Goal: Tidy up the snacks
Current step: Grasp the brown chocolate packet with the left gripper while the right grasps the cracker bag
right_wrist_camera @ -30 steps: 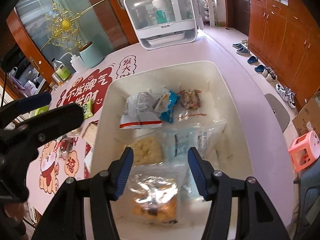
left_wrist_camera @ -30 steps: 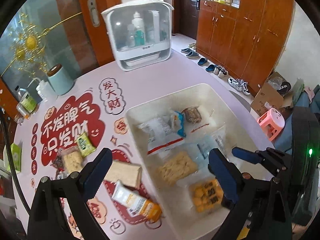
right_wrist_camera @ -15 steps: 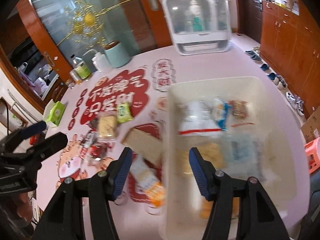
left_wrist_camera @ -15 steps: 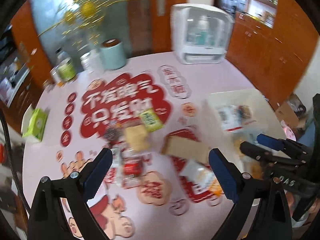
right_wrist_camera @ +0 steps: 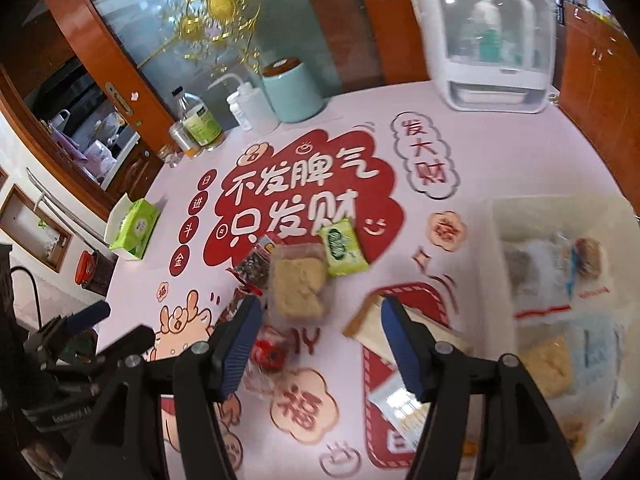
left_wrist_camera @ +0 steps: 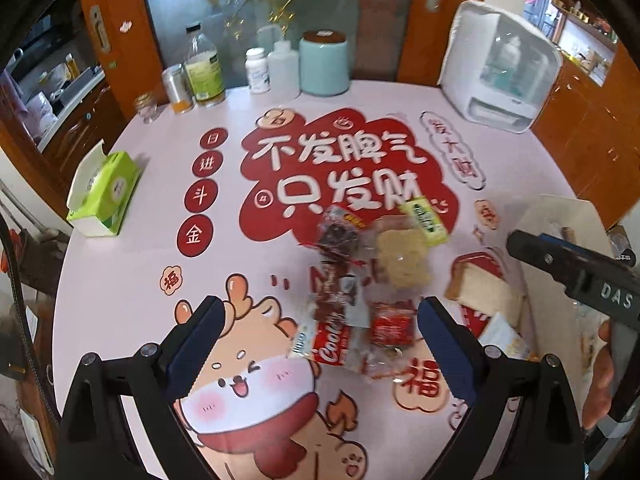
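**Both grippers open above loose snacks beside the bin**

The round table (left_wrist_camera: 120, 288) carries a pink cloth with a big red cloud print (left_wrist_camera: 340, 184) at its middle, the landmark for the rest. Right of the cloud sits the pale bin (right_wrist_camera: 496, 240), already holding several packets. At the table's far right edge, beyond the cloud, stands a white cabinet (right_wrist_camera: 492, 40); a mint canister (left_wrist_camera: 323, 64) and bottles line the far edge, and a green tissue box (left_wrist_camera: 106, 196) lies to the cloud's left.

The left gripper (left_wrist_camera: 320, 350) hangs over the near side of the cloud, fingers spread wide and holding nothing. The right gripper (right_wrist_camera: 320, 344) is also wide apart and empty, between the cloud and the bin.

The loose snacks cluster at the cloud's near right edge. A tan wafer pack (right_wrist_camera: 400, 332) lies by the bin, long axis running diagonally from upper left to lower right. The cracker bag (right_wrist_camera: 298, 286) lies with its long axis pointing toward the cloud. The green packet (right_wrist_camera: 344, 250) touches the cloud's edge, tilted. A red cookie packet (left_wrist_camera: 330, 344) lies nearest, between the left fingers.
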Available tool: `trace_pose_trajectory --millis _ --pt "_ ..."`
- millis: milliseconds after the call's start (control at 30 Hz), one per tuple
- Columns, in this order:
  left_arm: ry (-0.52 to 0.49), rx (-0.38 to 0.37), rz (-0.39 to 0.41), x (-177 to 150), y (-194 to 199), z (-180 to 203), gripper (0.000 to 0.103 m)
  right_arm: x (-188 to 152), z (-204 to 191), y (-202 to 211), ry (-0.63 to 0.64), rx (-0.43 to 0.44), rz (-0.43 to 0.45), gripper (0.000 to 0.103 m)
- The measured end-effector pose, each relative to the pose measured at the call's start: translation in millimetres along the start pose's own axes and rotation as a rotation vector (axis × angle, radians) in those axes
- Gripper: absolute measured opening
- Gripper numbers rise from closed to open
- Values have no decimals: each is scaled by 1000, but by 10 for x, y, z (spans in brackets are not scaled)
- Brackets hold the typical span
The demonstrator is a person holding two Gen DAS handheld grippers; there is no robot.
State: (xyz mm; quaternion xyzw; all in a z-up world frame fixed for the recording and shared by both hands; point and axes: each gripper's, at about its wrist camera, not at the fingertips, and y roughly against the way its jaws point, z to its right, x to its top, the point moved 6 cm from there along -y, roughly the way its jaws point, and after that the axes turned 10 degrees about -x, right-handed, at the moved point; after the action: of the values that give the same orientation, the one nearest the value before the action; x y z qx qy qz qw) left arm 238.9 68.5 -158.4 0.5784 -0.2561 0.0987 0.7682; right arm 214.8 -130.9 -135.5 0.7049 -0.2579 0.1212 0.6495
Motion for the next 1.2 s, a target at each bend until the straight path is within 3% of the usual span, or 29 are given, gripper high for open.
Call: trace_pose_trajectory --millis 333,567,733,833,1067,1167,1200 --pt "-26 15 -135 -55 -860 -113 96 88 -430 -981 62 -5 -124 65" --pt "-17 2 -191 -114 -1184 -126 96 -47 -476 -1448 103 -47 -224 65" --pt "-18 0 -212 -112 -1313 -103 96 -78 -509 -1557 116 -51 -226 65" --pt "-13 -9 -219 -98 -1375 -72 96 -66 -512 -1568 138 -61 -214 59" --pt "-9 -15 -235 -85 -1529 -17 96 -58 -270 -1526 77 -55 -212 58" --pt "4 -22 -244 -79 -1590 -6 89 -72 -166 -1501 51 -54 -215 58" --pt "9 -27 -249 -82 -1602 -2 83 -78 -150 -1494 47 -53 -214 58"
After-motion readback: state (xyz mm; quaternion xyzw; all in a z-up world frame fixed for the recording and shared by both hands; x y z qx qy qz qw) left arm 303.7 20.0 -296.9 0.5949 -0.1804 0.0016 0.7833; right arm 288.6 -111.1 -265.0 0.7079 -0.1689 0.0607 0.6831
